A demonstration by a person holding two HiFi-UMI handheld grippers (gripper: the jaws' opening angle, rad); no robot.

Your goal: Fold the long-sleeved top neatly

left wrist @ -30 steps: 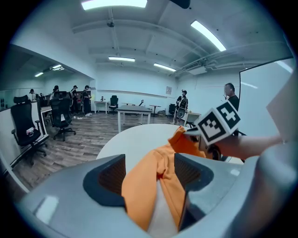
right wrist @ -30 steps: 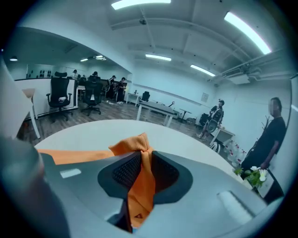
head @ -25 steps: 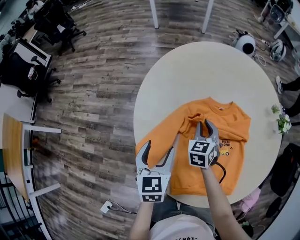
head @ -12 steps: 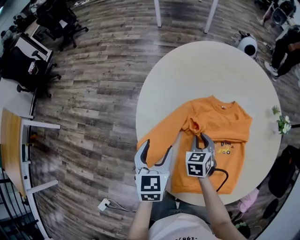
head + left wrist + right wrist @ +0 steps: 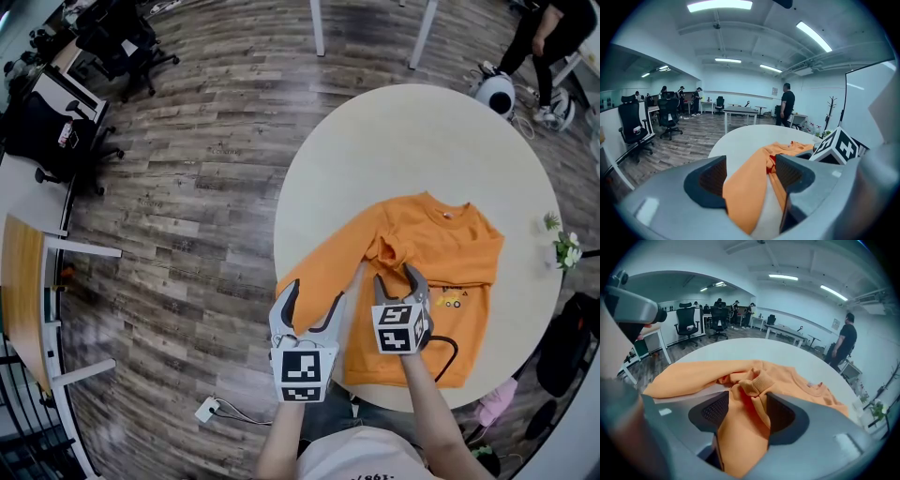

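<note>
An orange long-sleeved top [image 5: 445, 239] lies face up on the round cream table [image 5: 412, 141]. One sleeve is folded in, and its cuff [image 5: 388, 249] rests bunched on the chest. My right gripper [image 5: 396, 279] hovers just behind that cuff, open, with the cuff [image 5: 754, 380] and loose orange cloth lying between its spread jaws. The other sleeve [image 5: 319, 262] runs out to the table's left edge. My left gripper [image 5: 307, 302] is open above that sleeve [image 5: 745, 187], not pinching it. The right gripper's marker cube [image 5: 839, 147] shows beside it.
A small flower pot [image 5: 565, 248] stands at the table's right edge. A person [image 5: 548, 28] and a white round device [image 5: 492, 89] are on the floor beyond. Office chairs and desks [image 5: 56, 141] line the left. A black cable [image 5: 442, 349] trails from the right gripper.
My right gripper drew back toward me and its jaws spread apart, leaving the cuff on the chest. The left gripper barely moved. A person walked in at the top right.
</note>
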